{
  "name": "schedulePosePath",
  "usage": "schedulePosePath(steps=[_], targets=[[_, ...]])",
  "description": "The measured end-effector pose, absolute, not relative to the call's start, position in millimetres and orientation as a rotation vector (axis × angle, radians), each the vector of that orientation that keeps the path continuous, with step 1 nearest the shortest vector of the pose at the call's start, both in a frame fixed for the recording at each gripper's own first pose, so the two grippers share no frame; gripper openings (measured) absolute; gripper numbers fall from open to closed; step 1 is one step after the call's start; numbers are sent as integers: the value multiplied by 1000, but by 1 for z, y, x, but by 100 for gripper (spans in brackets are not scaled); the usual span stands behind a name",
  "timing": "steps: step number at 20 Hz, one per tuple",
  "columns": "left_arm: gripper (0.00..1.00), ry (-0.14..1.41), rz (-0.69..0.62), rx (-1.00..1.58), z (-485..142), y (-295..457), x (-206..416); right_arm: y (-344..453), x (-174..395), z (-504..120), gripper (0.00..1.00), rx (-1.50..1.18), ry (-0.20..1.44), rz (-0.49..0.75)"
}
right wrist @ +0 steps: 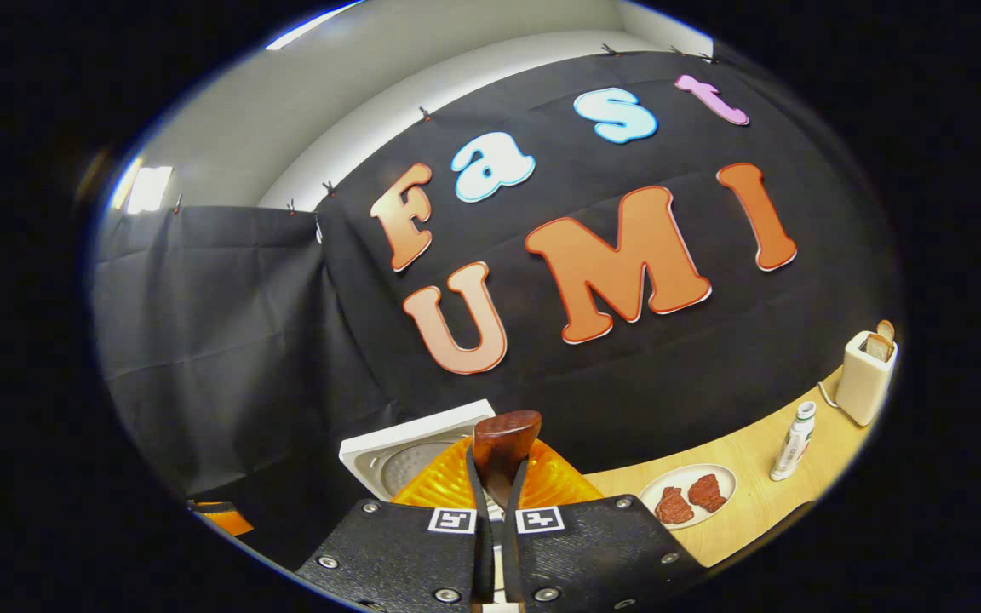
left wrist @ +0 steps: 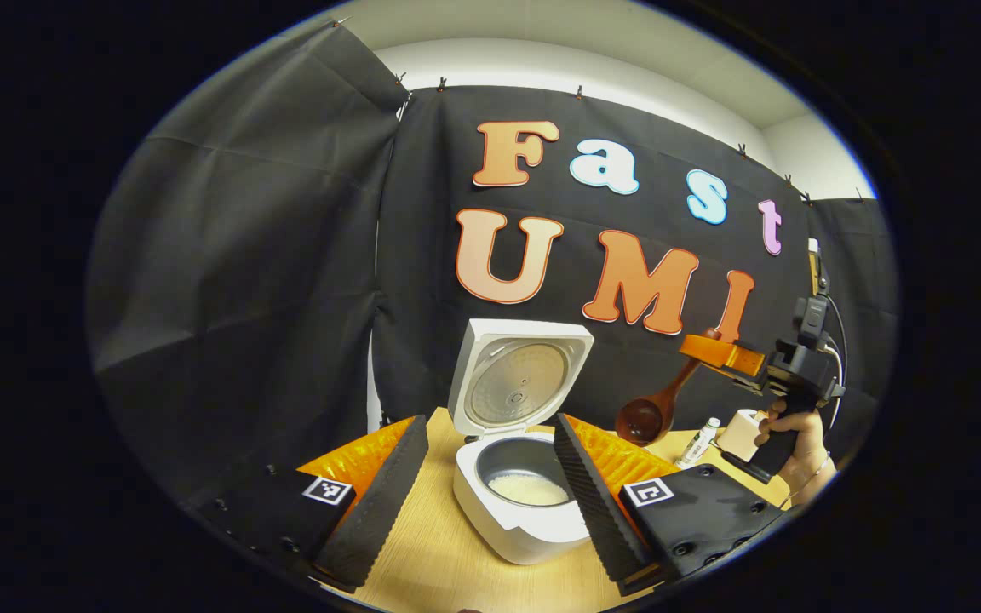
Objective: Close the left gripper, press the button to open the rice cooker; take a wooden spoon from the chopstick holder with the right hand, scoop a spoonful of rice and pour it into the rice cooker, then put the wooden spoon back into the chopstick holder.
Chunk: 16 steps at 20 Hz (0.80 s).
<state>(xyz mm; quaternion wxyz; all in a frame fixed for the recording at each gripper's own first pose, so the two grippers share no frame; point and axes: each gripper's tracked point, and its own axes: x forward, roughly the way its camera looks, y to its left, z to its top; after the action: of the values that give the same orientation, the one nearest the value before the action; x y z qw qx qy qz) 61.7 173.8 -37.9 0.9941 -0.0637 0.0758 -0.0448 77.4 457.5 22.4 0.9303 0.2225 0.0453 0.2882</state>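
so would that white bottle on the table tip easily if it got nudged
Probably. The bottle stands upright, tall and narrow on a small base, so a sideways nudge would likely topple it. It looks round, so once down it may roll on the smooth table. It stands apart from the plate nearby.

Left claw (left wrist: pixel 482 502) sits low with its jaws spread wide, both fingers angled outward. Over on the right and raised higher, a hand (left wrist: pixel 797 443) grips the right claw (left wrist: pixel 716 351) by its handle; in the right gripper view that claw (right wrist: pixel 497 511) has its jaws drawn nearly together.
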Motion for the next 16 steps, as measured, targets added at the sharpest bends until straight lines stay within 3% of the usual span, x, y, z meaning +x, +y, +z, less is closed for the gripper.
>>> schedulePosePath(steps=[16], targets=[[100,122,-126,-133,-19,116,48,228,56,-46,3,415,148,290]])
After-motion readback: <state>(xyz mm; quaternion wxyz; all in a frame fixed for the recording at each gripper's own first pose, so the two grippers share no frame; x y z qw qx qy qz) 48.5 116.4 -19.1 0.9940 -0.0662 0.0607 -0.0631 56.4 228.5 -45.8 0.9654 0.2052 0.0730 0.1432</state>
